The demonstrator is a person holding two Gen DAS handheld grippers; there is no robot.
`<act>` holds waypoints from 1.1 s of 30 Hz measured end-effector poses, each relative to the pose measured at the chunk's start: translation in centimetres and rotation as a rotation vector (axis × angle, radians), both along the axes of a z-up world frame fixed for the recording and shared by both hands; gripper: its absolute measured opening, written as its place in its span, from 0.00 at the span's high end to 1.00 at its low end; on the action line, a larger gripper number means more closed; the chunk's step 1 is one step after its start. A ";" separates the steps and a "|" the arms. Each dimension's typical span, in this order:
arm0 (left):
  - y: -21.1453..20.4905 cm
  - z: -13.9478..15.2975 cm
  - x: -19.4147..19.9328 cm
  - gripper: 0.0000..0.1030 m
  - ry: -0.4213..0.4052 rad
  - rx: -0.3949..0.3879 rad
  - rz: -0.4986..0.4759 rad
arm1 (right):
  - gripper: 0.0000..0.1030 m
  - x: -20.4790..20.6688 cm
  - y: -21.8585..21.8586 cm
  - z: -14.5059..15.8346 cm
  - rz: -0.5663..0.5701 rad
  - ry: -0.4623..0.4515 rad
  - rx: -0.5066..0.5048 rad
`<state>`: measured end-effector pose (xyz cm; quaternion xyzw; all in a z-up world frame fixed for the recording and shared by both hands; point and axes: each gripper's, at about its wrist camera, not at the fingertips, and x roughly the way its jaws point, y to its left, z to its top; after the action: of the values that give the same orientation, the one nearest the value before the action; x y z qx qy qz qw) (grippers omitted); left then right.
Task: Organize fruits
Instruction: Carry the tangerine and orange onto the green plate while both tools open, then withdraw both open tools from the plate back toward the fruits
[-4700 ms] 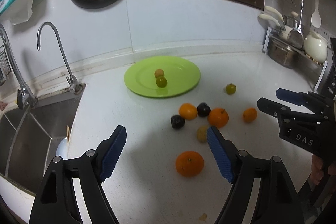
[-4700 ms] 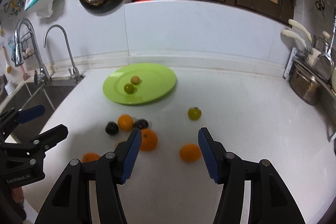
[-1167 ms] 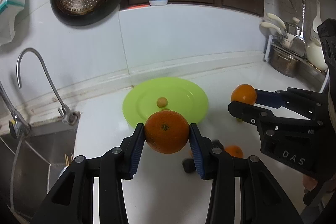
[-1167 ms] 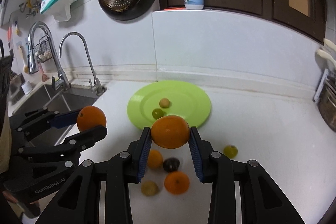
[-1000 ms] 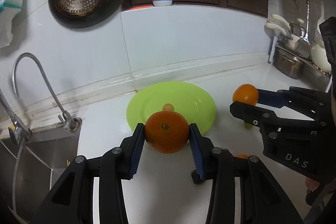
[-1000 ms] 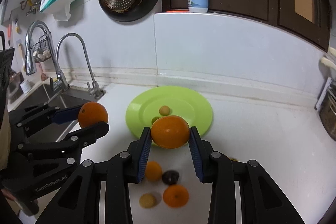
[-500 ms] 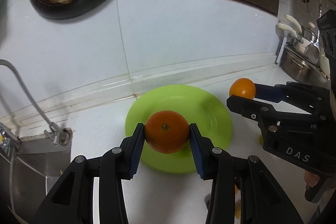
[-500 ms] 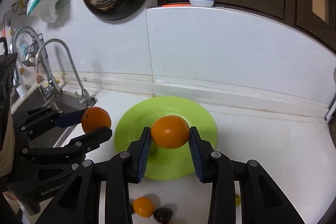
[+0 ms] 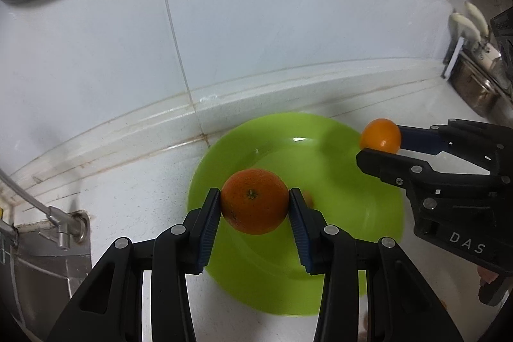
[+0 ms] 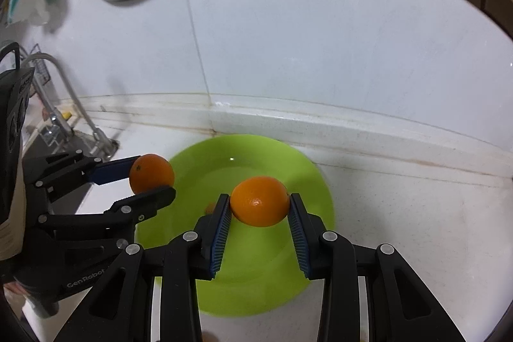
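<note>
My left gripper [image 9: 255, 207] is clamped on a darker orange [image 9: 255, 204] at frame centre, over the near-left part of the green plate [image 9: 336, 181]. My right gripper [image 10: 259, 207] grips a lighter orange [image 10: 259, 201], centre of its view, above the plate's middle. 1 small fruit [image 10: 210, 208] peeks out on the plate, blurred. Faucet [image 10: 61, 85] at left edge.

White speckled counter [image 10: 416, 213], tiled backsplash ledge along rear edge. Green plate [image 9: 368, 213] flat on counter near ledge, blurred in both views. Small orange-brown fruit [image 10: 210, 208] on plate, mostly hidden. Faucet base [image 9: 72, 225] at counter's left edge, beside sink [image 9: 38, 271].
</note>
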<state>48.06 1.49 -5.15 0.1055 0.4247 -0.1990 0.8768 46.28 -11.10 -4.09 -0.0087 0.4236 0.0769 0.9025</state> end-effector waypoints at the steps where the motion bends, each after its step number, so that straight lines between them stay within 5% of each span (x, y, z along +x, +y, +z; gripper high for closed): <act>1: 0.0 -0.3 0.4 0.59 0.013 0.000 0.003 | 0.64 0.3 0.0 -0.2 -0.003 0.007 -0.001; 14: 0.3 -2.3 2.2 0.59 0.106 -0.010 0.001 | 0.64 2.7 0.3 -2.7 -0.008 0.099 0.036; 18: 0.5 -2.0 2.2 0.47 0.086 -0.002 0.018 | 0.63 2.7 0.3 -2.8 -0.005 0.114 0.025; 20: 0.7 -1.9 2.0 0.47 0.075 0.002 0.031 | 0.56 2.5 0.3 -2.8 -0.008 0.107 0.008; 33: 1.4 2.3 -3.8 0.37 -0.038 0.010 0.066 | 0.55 -2.4 -0.3 0.9 0.003 0.007 0.026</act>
<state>44.29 2.94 -2.88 0.0997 0.4121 -0.1658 0.8904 43.90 -11.42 -3.17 0.0026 0.4258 0.0839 0.9009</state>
